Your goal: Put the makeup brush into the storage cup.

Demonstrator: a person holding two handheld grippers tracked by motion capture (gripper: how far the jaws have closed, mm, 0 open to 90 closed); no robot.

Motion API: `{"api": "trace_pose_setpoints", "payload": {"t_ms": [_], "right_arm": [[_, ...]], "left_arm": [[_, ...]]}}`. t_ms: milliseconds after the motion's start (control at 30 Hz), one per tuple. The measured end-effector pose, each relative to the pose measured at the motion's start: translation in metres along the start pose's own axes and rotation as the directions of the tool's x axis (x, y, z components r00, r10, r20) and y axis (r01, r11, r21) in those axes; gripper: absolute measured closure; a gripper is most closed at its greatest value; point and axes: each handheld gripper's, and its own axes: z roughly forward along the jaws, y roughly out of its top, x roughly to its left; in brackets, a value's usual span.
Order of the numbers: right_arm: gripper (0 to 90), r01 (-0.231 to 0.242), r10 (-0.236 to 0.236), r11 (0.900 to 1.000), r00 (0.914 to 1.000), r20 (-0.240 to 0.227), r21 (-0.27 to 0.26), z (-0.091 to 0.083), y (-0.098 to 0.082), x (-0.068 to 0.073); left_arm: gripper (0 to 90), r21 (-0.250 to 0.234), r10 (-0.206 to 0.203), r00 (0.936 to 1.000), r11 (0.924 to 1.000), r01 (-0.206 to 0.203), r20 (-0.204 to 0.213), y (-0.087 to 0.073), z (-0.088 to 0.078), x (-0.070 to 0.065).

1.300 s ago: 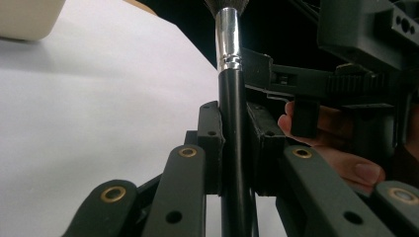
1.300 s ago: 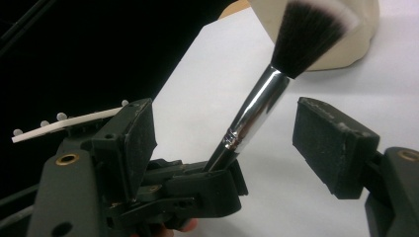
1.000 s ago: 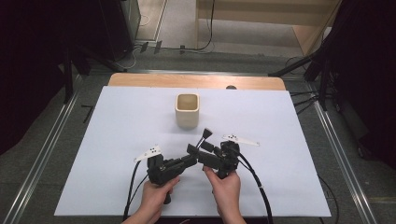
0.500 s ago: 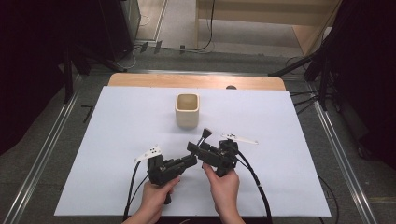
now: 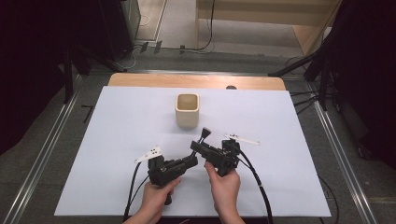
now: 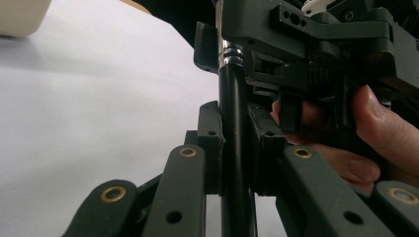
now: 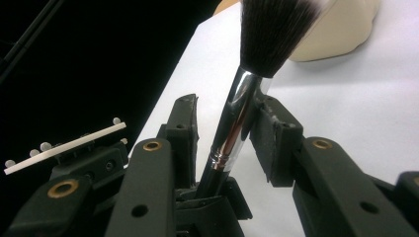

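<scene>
A makeup brush point(image 5: 205, 134) with a dark bristle head, silver ferrule and black handle is held upright-tilted between my two grippers, above the white table near its front middle. My left gripper point(image 6: 234, 143) is shut on the black handle point(image 6: 233, 98), both pads pressed against it. My right gripper point(image 7: 225, 118) stands open around the silver ferrule point(image 7: 232, 118); one pad touches it and a gap shows on the other side. In the high view, the left gripper point(image 5: 193, 159) and right gripper point(image 5: 198, 147) meet tip to tip. A cream cup point(image 5: 187, 110) stands open-topped just beyond them.
The white sheet point(image 5: 289, 140) covers the table, with a wooden strip point(image 5: 196, 81) along its far edge. Cables point(image 5: 259, 186) trail from both grippers toward the front edge. Dark equipment stands to both sides of the table.
</scene>
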Motion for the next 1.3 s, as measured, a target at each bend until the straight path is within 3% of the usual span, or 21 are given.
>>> {"api": "trace_pose_setpoints", "payload": {"t_ms": [333,733,933,1167,1300], "right_arm": [[72.7,-0.021,0.021,1.000,0.9998,-0.005,0.001,-0.002,0.000,-0.004],[76.7,-0.066,0.066,0.998,0.9965,-0.052,0.000,-0.004,0.001,-0.005],[77.7,-0.058,0.059,0.998,0.9968,-0.055,0.007,-0.004,0.001,-0.004],[77.9,-0.032,0.033,0.999,0.9988,-0.038,0.021,-0.005,0.004,-0.006],[77.9,-0.018,0.019,0.999,0.9994,-0.029,0.033,-0.006,0.007,-0.006]], "left_arm": [[78.8,0.006,0.007,1.0000,1.0000,-0.007,0.002,0.000,0.000,0.000],[77.0,0.018,0.020,0.9998,0.9996,-0.020,0.000,0.001,0.000,-0.001],[63.4,0.060,0.038,0.9993,0.9975,-0.037,-0.002,0.004,0.004,-0.005],[54.2,0.092,0.046,0.9988,0.9947,-0.045,-0.015,0.010,0.003,-0.004],[49.5,0.116,0.038,0.9993,0.9926,-0.038,-0.001,0.015,0.002,-0.004]]}}
